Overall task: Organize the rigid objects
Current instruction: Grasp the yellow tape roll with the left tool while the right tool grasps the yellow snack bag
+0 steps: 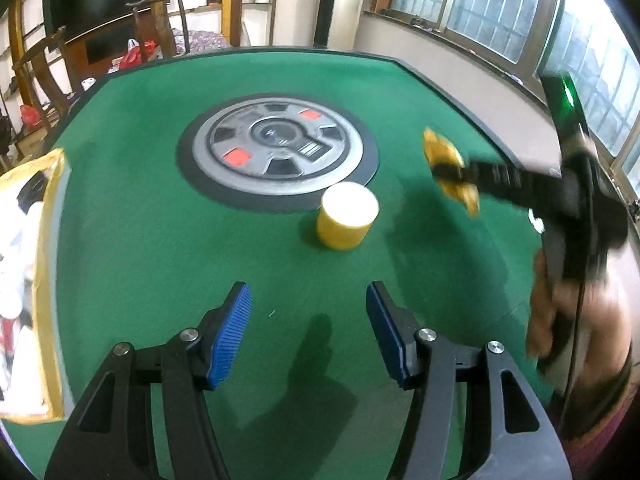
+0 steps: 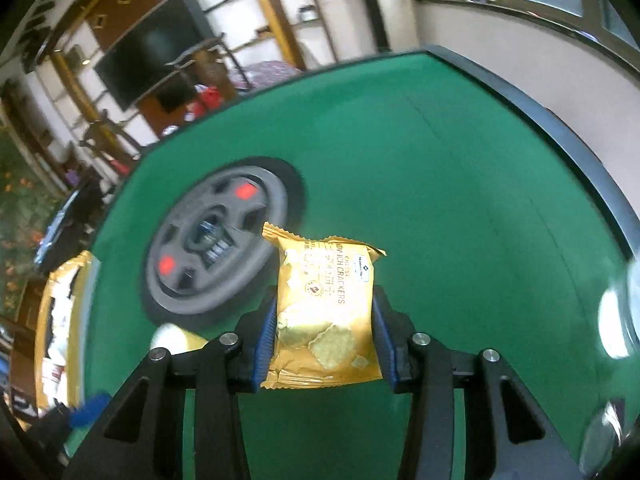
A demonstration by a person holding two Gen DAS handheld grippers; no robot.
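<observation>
Blue pads (image 2: 266, 340) of the right gripper (image 2: 324, 336) clamp the cracker packet (image 2: 324, 312) between them, above the green table (image 2: 460, 208).

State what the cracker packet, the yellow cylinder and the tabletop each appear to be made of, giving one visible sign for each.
Cracker packet: thin plastic or foil film, glossy; crimped zigzag ends, wrinkles and glare. It is clamped in the right gripper.
Yellow cylinder: probably plastic or painted wood, matte; smooth, even colour with a paler top, too blurred to settle.
Tabletop: green felt-like cloth, matte; no reflections, soft shadows.
</observation>
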